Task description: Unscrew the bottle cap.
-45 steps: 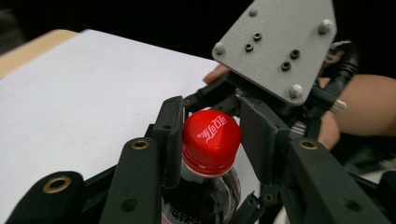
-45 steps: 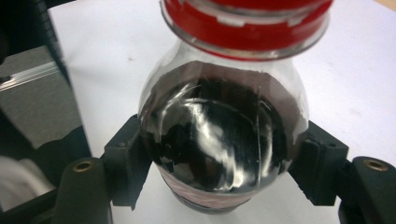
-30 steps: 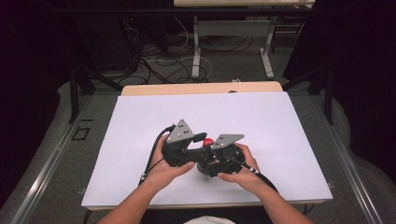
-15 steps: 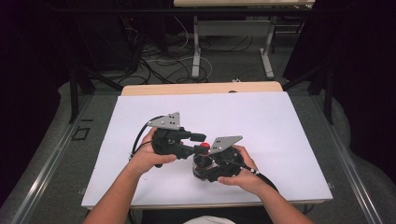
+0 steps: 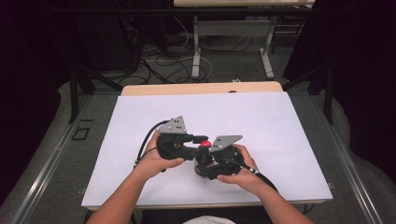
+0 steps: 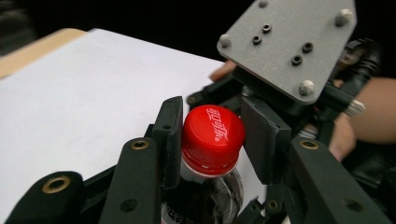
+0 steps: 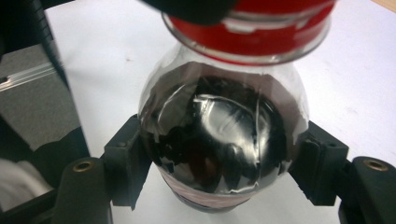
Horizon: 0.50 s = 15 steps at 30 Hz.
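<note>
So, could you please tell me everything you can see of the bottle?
The bottle is clear plastic filled with dark liquid, with a rounded shoulder, a short neck and a red screw cap bearing white lettering. The right claw clamps its body from both sides above the white table. The left claw has just been closing around the cap, one pad against its side.

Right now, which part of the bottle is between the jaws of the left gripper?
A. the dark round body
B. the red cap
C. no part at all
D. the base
B: in the left gripper view the left gripper has its jaws on either side of the red cap of the bottle.
</note>
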Each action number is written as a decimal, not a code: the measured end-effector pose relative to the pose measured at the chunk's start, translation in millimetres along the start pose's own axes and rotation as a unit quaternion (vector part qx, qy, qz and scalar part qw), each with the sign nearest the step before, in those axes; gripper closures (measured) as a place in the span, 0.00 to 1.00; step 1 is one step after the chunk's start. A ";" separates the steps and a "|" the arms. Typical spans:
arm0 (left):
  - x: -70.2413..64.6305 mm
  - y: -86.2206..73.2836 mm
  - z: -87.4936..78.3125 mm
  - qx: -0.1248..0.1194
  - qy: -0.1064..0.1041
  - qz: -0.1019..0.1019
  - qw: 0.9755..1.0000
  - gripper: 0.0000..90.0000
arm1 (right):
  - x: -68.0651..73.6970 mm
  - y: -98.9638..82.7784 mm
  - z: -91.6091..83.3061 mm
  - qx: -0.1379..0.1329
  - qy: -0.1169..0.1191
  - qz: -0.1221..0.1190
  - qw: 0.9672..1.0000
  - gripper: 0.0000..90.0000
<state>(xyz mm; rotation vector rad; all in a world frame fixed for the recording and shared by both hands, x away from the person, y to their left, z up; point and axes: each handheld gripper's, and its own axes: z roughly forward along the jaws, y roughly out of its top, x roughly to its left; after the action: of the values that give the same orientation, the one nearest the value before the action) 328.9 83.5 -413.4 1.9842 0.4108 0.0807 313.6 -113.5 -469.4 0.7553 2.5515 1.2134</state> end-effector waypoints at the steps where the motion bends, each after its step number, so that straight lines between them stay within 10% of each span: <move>1: -4.5 -0.2 2.0 -0.005 0.022 -0.002 1.000 0.68 | -0.6 -0.1 0.0 -0.002 -0.010 0.001 1.000 0.33; 9: -30.0 -2.6 16.7 -0.029 0.143 -0.047 0.988 0.68 | -2.2 -1.6 2.2 0.002 -0.052 0.015 0.999 0.33; 15: -26.8 -1.4 10.3 -0.022 0.136 -0.035 0.990 0.55 | -3.1 -2.9 2.9 0.005 -0.040 0.007 0.999 0.33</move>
<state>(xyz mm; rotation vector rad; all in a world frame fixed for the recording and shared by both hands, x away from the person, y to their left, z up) 305.8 66.5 -415.8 1.9193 0.6487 0.3157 316.3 -114.8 -473.5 0.8080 2.4940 1.1500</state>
